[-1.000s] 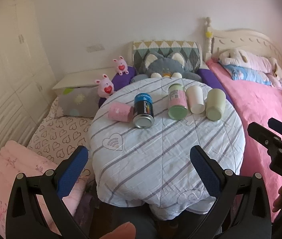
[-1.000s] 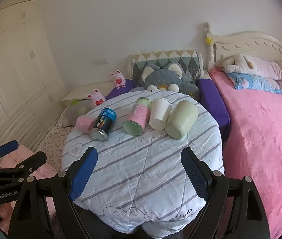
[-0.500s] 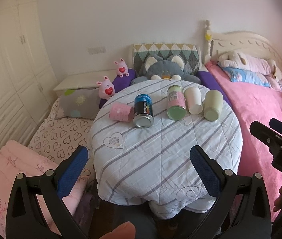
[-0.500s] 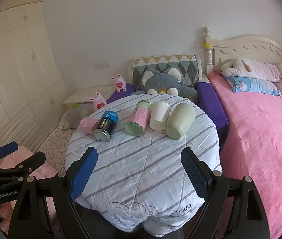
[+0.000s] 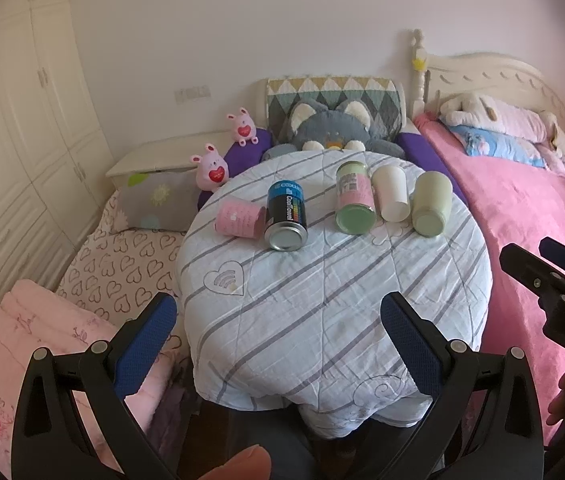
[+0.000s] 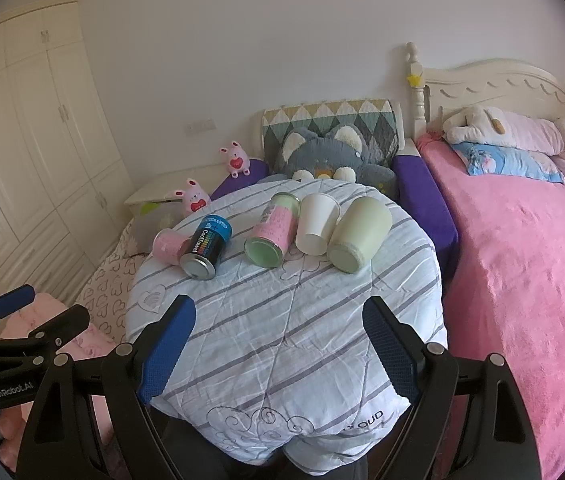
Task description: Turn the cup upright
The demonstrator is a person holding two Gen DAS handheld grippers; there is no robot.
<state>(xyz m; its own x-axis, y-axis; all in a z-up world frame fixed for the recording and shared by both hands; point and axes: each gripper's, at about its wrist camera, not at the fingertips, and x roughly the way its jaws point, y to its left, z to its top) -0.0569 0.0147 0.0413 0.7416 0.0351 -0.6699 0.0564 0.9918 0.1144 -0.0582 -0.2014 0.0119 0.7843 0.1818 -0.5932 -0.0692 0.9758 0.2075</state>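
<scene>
Five containers lie toppled in a row across the far half of the quilt-covered bench (image 5: 322, 320), the white paper cup (image 5: 391, 193) probably the one to right, so both the left gripper (image 5: 278, 340) and right gripper (image 6: 278, 344) hang back, jaws spread and empty.

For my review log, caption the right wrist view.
Open right claw faces five containers lying on a quilt-covered round table, white cup among them.
</scene>
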